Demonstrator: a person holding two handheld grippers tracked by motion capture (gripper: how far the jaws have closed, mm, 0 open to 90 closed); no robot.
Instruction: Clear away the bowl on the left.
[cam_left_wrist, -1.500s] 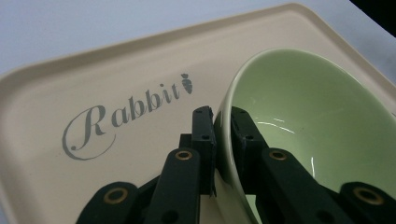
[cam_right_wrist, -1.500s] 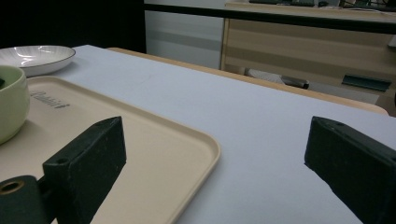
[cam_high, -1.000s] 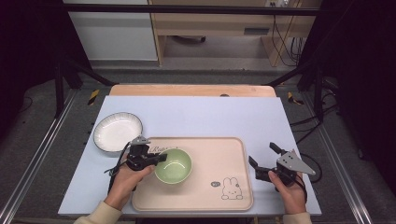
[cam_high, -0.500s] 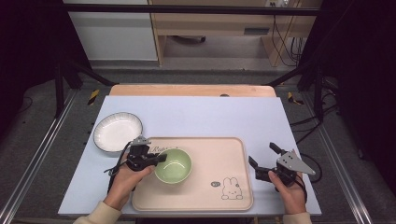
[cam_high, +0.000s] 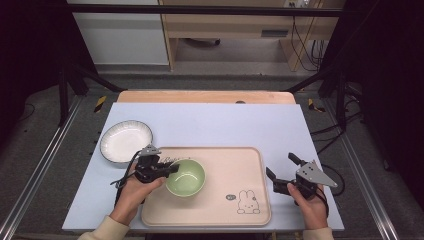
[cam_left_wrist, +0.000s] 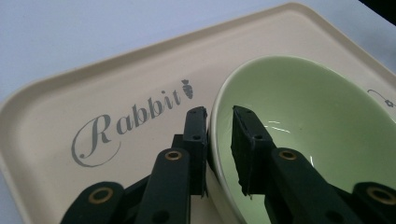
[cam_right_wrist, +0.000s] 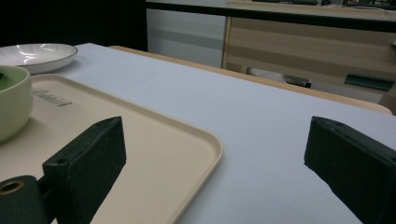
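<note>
Left gripper (cam_high: 172, 170) pinching the rim of the green bowl (cam_high: 186, 177); right gripper (cam_high: 282, 172) spread wide, holding nothing.

Left gripper view: one jaw sits outside the bowl (cam_left_wrist: 308, 135) wall, the other inside, with the rim between them and a sliver of gap at the inner jaw. It also shows "Rabbit" lettering on the beige tray (cam_left_wrist: 56, 121), unreadable from above. High view: the bowl sits left of centre on the tray (cam_high: 240, 165), a white plate (cam_high: 126, 142) is on the table (cam_high: 225, 120) just off the tray's far-left corner, and the right gripper is beside the tray's right edge. Right gripper view: its jaws straddle the tray's (cam_right_wrist: 196, 154) rim, over tray and table, with the plate (cam_right_wrist: 37, 53) beyond.
</note>
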